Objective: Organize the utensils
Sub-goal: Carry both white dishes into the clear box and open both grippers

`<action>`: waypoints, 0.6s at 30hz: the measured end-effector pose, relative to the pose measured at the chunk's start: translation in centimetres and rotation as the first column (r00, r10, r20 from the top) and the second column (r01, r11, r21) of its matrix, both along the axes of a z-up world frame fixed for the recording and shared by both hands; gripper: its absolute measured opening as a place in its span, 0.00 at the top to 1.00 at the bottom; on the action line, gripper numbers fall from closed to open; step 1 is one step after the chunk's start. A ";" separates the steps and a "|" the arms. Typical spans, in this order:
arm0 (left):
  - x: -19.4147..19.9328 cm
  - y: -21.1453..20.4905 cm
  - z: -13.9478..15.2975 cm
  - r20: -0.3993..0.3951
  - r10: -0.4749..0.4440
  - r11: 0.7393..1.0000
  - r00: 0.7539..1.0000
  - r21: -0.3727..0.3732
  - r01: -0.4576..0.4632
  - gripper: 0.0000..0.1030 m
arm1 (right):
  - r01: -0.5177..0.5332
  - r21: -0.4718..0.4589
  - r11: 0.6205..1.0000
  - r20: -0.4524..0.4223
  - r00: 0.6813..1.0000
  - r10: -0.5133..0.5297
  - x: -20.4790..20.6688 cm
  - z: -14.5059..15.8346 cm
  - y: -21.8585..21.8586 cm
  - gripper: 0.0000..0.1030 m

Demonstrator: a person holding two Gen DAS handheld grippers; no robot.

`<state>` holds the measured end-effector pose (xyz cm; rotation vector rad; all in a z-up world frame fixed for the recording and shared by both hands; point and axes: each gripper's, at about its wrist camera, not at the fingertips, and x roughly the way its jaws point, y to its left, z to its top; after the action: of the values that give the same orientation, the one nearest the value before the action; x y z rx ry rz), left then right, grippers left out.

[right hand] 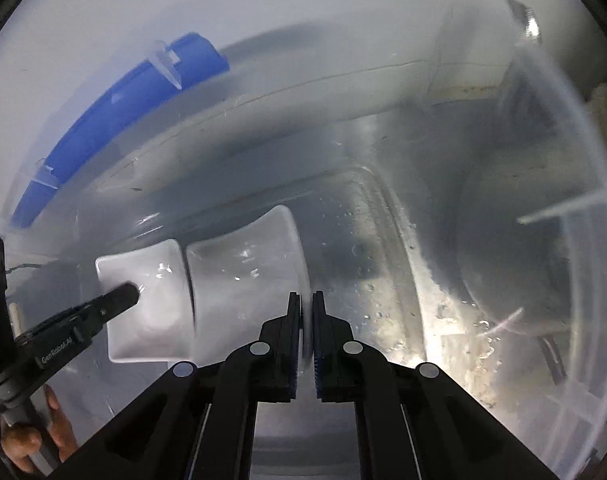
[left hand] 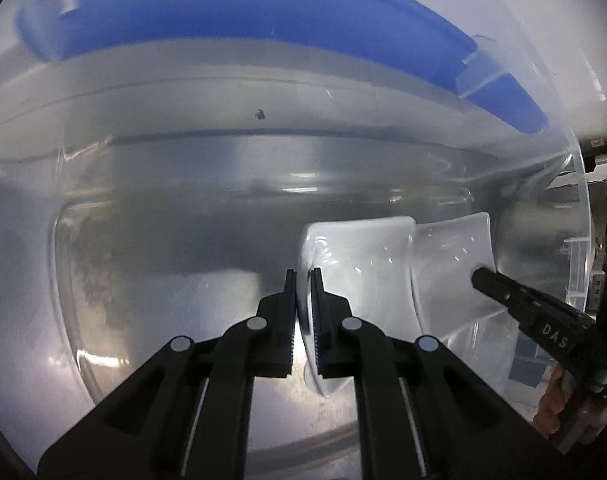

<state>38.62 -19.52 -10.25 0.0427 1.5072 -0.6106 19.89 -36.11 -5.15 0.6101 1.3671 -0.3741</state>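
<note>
Two white square dishes sit side by side inside a clear plastic bin. My left gripper is shut on the rim of the left dish. My right gripper is shut on the rim of the right dish. In the left wrist view the right gripper's finger reaches the right dish. In the right wrist view the left gripper's finger lies on the left dish. Both dishes are low in the bin.
A blue lid lies behind the bin's far wall; it also shows in the right wrist view. The bin's floor is wet and shiny. The bin's clear wall curves round on the right.
</note>
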 end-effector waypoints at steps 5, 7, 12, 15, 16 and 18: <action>0.1 -0.3 -0.2 0.050 -0.024 0.999 0.998 0.034 0.022 0.92 | -0.057 -0.095 0.994 -0.023 0.998 0.055 0.9 0.7 1.1 0.92; 0.3 -0.7 -0.4 0.064 -0.033 0.998 0.997 0.059 0.030 0.90 | -0.076 -0.146 0.986 -0.037 0.997 0.072 0.9 0.8 1.8 0.91; -0.7 -1.8 0.1 0.133 -0.096 0.990 0.986 0.119 0.080 0.86 | -0.120 -0.174 0.977 -0.078 0.991 0.108 1.4 0.0 2.8 0.86; -0.9 -1.7 0.7 0.173 -0.118 0.983 0.978 0.158 0.091 0.77 | -0.123 -0.176 0.977 -0.097 0.990 0.107 0.3 -0.5 2.7 0.85; -0.9 -1.7 0.8 0.180 -0.117 0.982 0.977 0.167 0.087 0.73 | -0.118 -0.175 0.977 -0.099 0.990 0.102 0.2 -0.6 2.6 0.85; -1.0 -1.9 1.1 0.188 -0.109 0.983 0.976 0.165 0.078 0.52 | -0.101 -0.165 0.981 -0.079 0.993 0.088 -0.1 -0.3 2.2 0.69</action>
<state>37.64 -21.44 -9.19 0.2893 1.3632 -0.5451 19.81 -33.87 -5.42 0.3931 1.4105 -0.4335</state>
